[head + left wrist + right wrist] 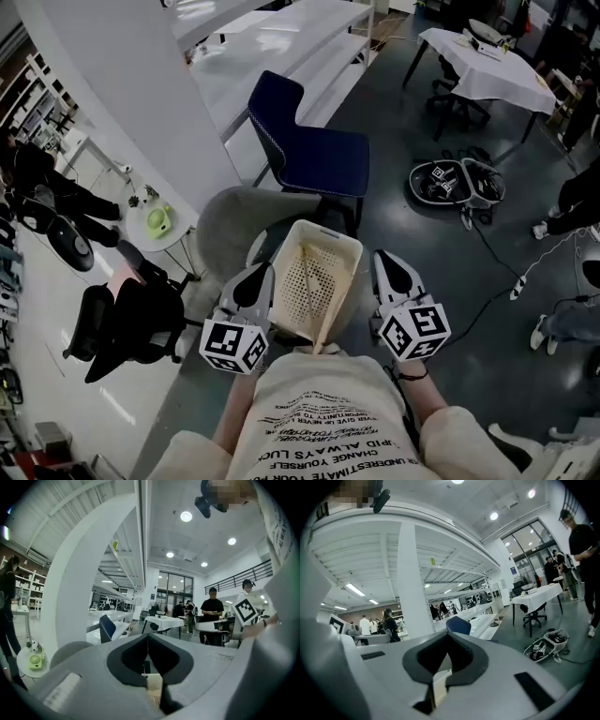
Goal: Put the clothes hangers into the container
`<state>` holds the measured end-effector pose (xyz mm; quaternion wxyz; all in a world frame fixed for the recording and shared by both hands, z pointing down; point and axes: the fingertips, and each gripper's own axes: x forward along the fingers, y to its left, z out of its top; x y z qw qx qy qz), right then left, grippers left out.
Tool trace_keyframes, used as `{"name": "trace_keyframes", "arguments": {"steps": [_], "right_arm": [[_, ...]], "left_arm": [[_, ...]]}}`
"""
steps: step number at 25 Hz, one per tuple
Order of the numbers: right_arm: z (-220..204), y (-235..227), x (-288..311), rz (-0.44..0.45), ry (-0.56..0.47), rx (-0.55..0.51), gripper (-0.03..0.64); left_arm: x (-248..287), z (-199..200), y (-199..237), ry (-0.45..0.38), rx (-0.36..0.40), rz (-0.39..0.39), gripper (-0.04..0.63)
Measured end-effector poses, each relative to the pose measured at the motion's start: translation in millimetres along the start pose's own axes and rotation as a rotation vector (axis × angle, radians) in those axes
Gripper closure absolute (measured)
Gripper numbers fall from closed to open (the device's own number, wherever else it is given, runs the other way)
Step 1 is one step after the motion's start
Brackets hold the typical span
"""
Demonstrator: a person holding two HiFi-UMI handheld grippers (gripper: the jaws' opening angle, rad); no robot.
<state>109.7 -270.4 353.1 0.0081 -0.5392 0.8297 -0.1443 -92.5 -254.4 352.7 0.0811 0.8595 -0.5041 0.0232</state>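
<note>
Container: cream plastic basket, rectangular w/ rounded corners, flared walls, base and walls perforated w/ small holes. Long axis runs away from the person, far end swung a bit to the right, open top facing up toward the head cam. It sits between the two grippers, just in front of the person's chest and above a grey round-backed chair; can't tell if it rests on it.

Hanger: only one seen, thin pale wood, stick-like. It lies inside the container, long axis approx along the basket's length. Far end is near the far wall; near end pokes over the near rim toward the person.

Left gripper is at the container's left rim. In its own view, left gripper has jaws closed, tips touching, w/ a strip of cream perforated wall pinched lower between them.

Right gripper is at the right rim. In its own view, right gripper has jaws fully closed too, w/ the cream wall edge caught between them.

Blue padded chair is beyond the basket. Dark glossy floor to the right.
</note>
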Motion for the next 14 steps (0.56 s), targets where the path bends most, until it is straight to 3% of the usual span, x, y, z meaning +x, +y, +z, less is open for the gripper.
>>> {"name": "trace_keyframes", "arguments": {"steps": [14], "right_arm": [[-7, -4, 6, -0.016, 0.031, -0.007, 0.614]], "left_arm": [[1, -3, 10, 0.016, -0.010, 0.014, 0.572]]}}
